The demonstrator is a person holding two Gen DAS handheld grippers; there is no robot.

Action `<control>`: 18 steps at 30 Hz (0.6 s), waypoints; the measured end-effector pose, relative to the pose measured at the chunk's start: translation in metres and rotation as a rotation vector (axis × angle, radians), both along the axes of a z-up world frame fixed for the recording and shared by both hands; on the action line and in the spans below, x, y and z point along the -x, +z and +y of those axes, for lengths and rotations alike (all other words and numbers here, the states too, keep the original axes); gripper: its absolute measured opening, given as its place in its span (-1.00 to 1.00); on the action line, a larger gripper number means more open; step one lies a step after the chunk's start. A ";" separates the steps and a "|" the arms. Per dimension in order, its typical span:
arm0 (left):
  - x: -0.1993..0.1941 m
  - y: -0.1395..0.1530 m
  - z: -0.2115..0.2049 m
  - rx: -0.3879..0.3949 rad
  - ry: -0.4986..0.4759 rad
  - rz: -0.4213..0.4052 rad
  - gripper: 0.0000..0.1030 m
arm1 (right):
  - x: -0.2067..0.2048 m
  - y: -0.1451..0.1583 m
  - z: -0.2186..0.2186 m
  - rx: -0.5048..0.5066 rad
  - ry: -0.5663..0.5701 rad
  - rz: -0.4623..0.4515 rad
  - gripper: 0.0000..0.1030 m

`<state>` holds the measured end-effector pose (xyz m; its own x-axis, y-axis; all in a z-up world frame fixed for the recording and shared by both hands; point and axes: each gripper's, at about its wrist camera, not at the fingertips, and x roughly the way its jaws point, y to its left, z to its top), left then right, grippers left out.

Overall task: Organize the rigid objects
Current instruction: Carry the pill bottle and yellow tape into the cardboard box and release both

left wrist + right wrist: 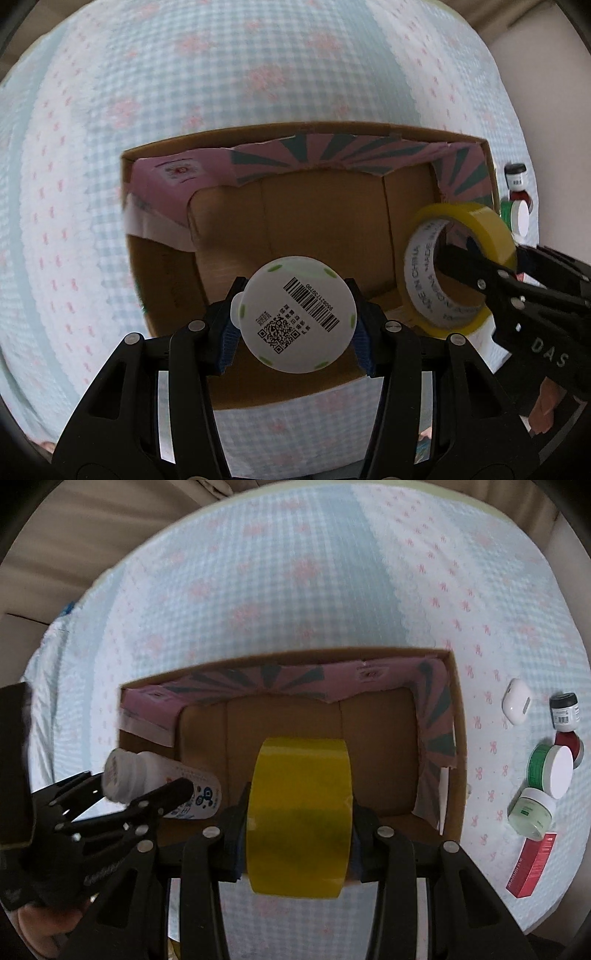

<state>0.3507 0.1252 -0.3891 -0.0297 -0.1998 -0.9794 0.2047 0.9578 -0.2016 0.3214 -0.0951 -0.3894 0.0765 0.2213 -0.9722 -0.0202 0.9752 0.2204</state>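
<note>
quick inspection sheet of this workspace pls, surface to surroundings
surface: blue checked cloth with pink bows
job's things: open brown cardboard box, nothing lying inside; white plastic bottle and yellow tape roll held over it
clutter: white case, black jar, green-and-white jar, pale green jar, red carton right of box
grippers: left gripper shut on bottle; right gripper shut on tape
cables: nothing seen
surroundings: beige floor

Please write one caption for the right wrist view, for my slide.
Right gripper holds yellow tape above the open box; left gripper holds a white bottle beside it.
</note>
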 end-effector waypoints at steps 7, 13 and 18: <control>-0.007 -0.001 -0.017 -0.060 -0.092 -0.034 -0.04 | -0.017 -0.005 0.002 -0.003 -0.026 0.012 -0.25; 0.000 0.019 -0.013 -0.053 -0.127 -0.110 0.99 | -0.026 0.002 0.005 -0.008 0.003 0.031 1.00; 0.009 0.023 0.009 -0.043 -0.068 -0.106 0.99 | -0.018 0.014 -0.008 -0.016 -0.022 -0.017 1.00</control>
<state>0.3421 0.1344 -0.3658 0.0626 -0.1584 -0.9854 0.2876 0.9483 -0.1341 0.3395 -0.1029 -0.3751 0.0978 0.2351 -0.9670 -0.0027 0.9718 0.2359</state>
